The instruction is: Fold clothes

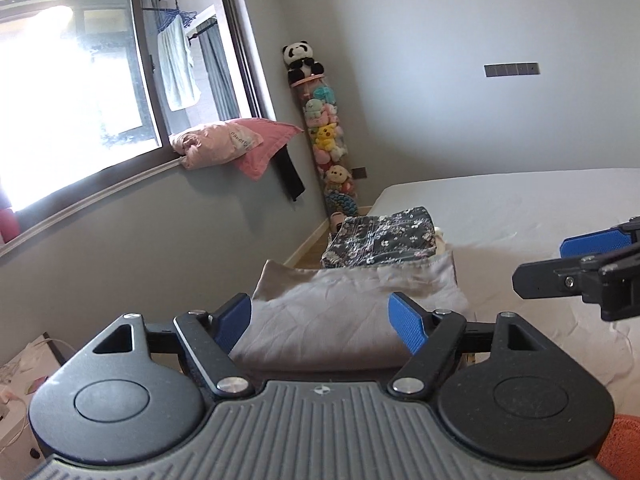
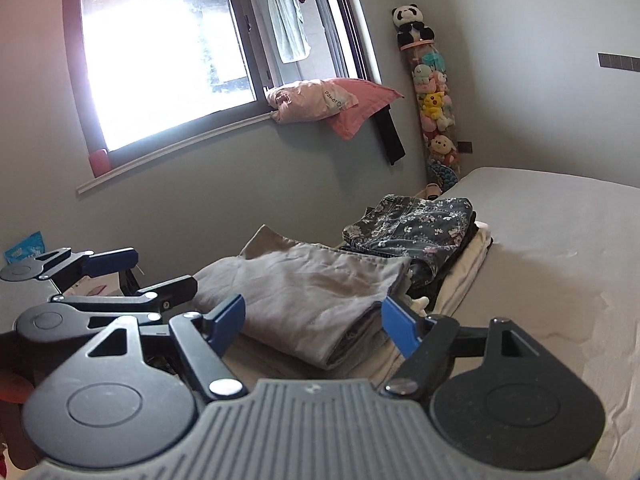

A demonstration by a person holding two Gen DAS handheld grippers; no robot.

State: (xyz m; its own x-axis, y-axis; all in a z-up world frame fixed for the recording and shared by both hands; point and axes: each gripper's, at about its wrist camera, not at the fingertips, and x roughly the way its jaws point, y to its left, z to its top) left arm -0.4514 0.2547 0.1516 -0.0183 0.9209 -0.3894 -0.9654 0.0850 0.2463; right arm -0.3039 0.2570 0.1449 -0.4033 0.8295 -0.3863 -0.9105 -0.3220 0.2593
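Only our right view showed the white clothes under the flowery jeans. The folded grey cloth lay just past both wide-open grippers, left and right.

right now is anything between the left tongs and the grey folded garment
Nothing visible. The left tongs are open with the grey garment directly ahead between the blue pads. The floral pile lies beyond it, and the right tongs sit off to the side.
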